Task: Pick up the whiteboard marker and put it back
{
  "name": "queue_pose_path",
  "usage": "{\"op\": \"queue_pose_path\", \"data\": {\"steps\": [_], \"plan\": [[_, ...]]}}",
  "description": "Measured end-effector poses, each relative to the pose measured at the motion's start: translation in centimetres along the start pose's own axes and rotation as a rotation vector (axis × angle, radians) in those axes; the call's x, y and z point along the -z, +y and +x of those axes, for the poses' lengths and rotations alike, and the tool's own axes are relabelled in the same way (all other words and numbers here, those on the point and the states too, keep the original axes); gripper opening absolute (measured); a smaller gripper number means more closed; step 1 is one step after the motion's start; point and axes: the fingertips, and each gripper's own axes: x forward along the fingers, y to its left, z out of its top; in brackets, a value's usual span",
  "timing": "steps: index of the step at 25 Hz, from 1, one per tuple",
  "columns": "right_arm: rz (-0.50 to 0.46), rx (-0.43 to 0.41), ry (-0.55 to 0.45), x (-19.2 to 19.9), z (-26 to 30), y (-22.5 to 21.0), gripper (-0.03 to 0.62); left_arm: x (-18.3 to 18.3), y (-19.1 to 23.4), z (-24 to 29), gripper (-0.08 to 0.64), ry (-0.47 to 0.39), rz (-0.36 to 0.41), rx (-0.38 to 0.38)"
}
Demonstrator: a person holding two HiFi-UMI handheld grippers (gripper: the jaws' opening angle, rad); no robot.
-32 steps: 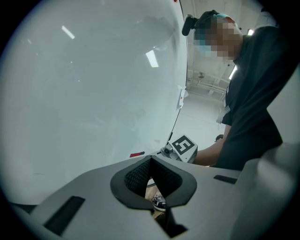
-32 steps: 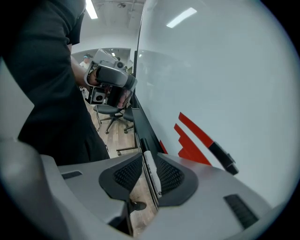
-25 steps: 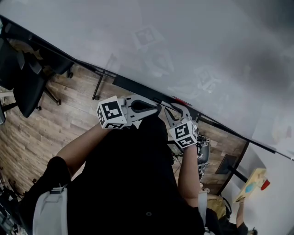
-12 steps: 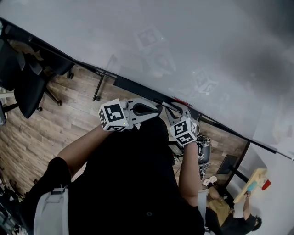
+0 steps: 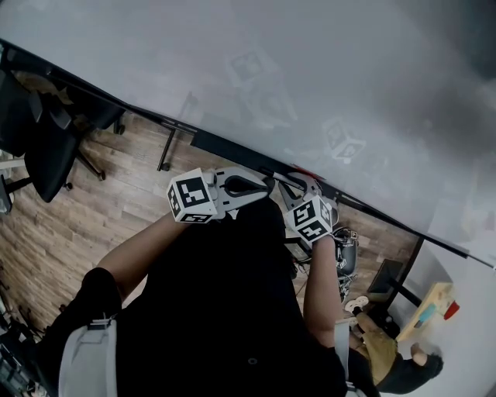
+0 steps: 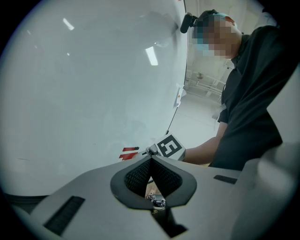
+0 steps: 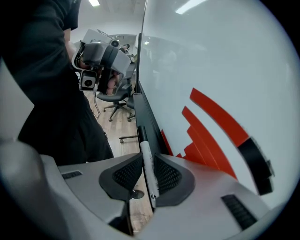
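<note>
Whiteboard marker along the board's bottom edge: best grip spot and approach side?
Grip the whiteboard marker midway along its white barrel, pads across the narrow width. Come from the room side: it runs along the whiteboard, which blocks the far side. The right gripper is shut on it this way.

A big white board [image 5: 310, 70] with red stripes [image 7: 211, 126] stands just past the jaws, a brown wood floor [image 5: 101, 209] lies down below them, black chairs on wheels [image 5: 39, 147] sit well off to their left, and a long light [image 7: 94, 2] shines high above.
</note>
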Motion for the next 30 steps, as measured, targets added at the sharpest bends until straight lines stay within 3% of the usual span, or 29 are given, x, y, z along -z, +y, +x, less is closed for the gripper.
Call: {"op": "queue_pose_path", "data": {"steps": [5, 16, 30], "plan": [[-0.039, 0.000, 0.009, -0.1, -0.3, 0.2, 0.078, 0.0, 0.0, 0.0, 0.012, -0.005, -0.001, 0.001], [-0.020, 0.038, -0.055, -1.7, -1.5, 0.1, 0.074, 0.2, 0.2, -0.3, 0.012, 0.001, 0.002, 0.009], [0.133, 0.147, -0.270, -6.9, -6.9, -0.8, 0.074, -1.0, 0.6, -0.8, 0.012, 0.005, 0.031, 0.049]]}}
